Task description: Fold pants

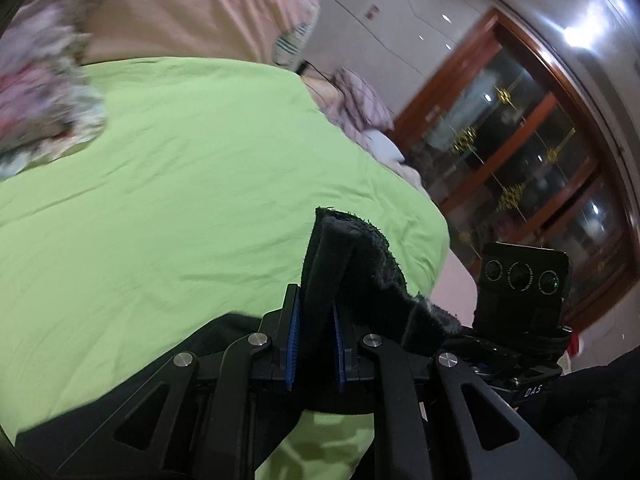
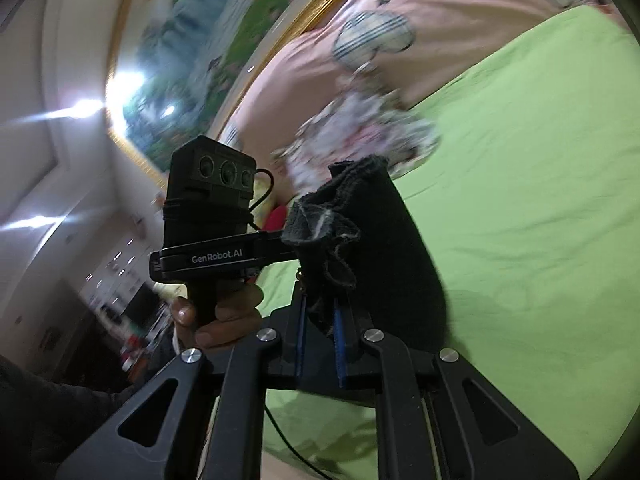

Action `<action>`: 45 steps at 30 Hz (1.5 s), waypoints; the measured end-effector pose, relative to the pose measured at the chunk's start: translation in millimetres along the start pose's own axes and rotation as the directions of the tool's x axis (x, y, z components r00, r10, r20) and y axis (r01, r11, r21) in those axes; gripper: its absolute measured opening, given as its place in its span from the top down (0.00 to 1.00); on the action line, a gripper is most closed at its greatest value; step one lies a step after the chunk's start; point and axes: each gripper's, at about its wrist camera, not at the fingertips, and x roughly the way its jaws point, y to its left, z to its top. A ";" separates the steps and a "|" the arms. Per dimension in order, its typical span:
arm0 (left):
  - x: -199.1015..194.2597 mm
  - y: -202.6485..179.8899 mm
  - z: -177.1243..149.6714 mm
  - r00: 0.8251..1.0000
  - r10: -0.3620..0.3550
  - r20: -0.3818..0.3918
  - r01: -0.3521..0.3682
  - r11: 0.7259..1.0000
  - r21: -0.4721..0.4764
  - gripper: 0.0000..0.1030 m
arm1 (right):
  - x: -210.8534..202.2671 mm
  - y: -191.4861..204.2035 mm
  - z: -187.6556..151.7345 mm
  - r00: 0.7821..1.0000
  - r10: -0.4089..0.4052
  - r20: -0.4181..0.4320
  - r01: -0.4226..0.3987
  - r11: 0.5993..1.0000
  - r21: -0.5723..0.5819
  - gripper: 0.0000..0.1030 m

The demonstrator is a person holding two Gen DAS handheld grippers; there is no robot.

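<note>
Blue-padded fingers (image 1: 293, 346) of the left hand-held gripper (image 1: 314, 344) are clenched on a bunched edge of the black pants (image 1: 352, 276), which stand up out of the jaws and flop over to its right. Just beyond that fold sits the right hand-held gripper's camera block (image 1: 520, 280), close alongside.

From the right wrist view the right hand-held gripper (image 2: 320, 344) is likewise clamped on black pants (image 2: 380, 248) fabric: a frayed, crumpled hem pokes up between its pads, and a wider dark panel hangs to its right. To its left, a bare hand (image 2: 218, 316) grips the handle of the left hand-held gripper's camera unit (image 2: 212, 192).

Ahead of and beneath both tools spreads a green bed sheet (image 1: 180, 168). Farther out lie a floral cloth (image 2: 360, 136) and a pink pillow (image 2: 400, 20); a wooden glass-door cabinet (image 1: 520, 140) stands off to the left tool's right.

Judging by this, the pants are lifted off the bed with both held edges brought together, so a fold looks under way; laying it down flat and smoothing it remains.
</note>
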 end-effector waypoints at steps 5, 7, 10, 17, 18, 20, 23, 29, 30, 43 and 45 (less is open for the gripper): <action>-24.0 33.4 -40.1 0.999 0.031 0.042 -0.027 0.995 -0.096 0.90 | 47.2 0.0 -15.8 0.989 0.063 -0.136 -0.062 0.998 0.010 0.87; -24.3 48.3 -56.7 0.998 0.029 0.054 -0.021 0.988 -0.151 0.90 | 63.0 -2.0 -24.3 0.980 0.073 -0.184 -0.072 0.997 0.016 0.87; -26.0 77.4 -80.9 0.998 0.025 0.066 -0.009 0.973 -0.231 0.90 | 91.3 -6.3 -31.8 0.966 0.080 -0.246 -0.070 0.996 0.050 0.87; -29.5 123.3 -121.4 0.996 0.084 0.042 -0.063 0.931 -0.361 0.90 | 141.5 -18.2 -51.9 0.928 0.059 -0.367 -0.036 0.997 0.071 0.87; -30.7 124.9 -124.1 0.995 0.092 0.040 -0.072 0.929 -0.364 0.90 | 145.9 -20.0 -53.8 0.926 0.054 -0.375 -0.026 0.996 0.080 0.87; -31.7 129.7 -130.5 0.993 0.116 0.032 -0.095 0.921 -0.378 0.90 | 150.1 -21.0 -57.8 0.919 0.037 -0.392 -0.007 0.997 0.078 0.86; -37.0 131.8 -139.2 0.987 0.160 0.026 -0.136 0.903 -0.407 0.89 | 157.2 -21.3 -60.5 0.904 -0.006 -0.428 0.030 0.998 0.050 0.85; -44.0 124.5 -145.4 0.967 0.254 0.027 -0.217 0.872 -0.439 0.81 | 160.4 -13.8 -62.6 0.902 -0.003 -0.432 0.019 0.999 0.034 0.65; -45.6 122.6 -146.8 0.963 0.268 0.027 -0.229 0.868 -0.441 0.78 | 159.7 -11.9 -63.4 0.903 0.002 -0.429 0.014 0.999 0.034 0.62; -77.2 107.4 -168.5 0.924 0.374 0.081 -0.274 0.794 -0.543 0.49 | 139.0 5.3 -53.3 0.937 -0.006 -0.350 0.017 0.999 0.029 0.60; -82.6 106.5 -172.1 0.915 0.395 0.086 -0.285 0.781 -0.556 0.48 | 135.6 5.9 -52.3 0.941 -0.007 -0.339 0.019 0.999 0.030 0.60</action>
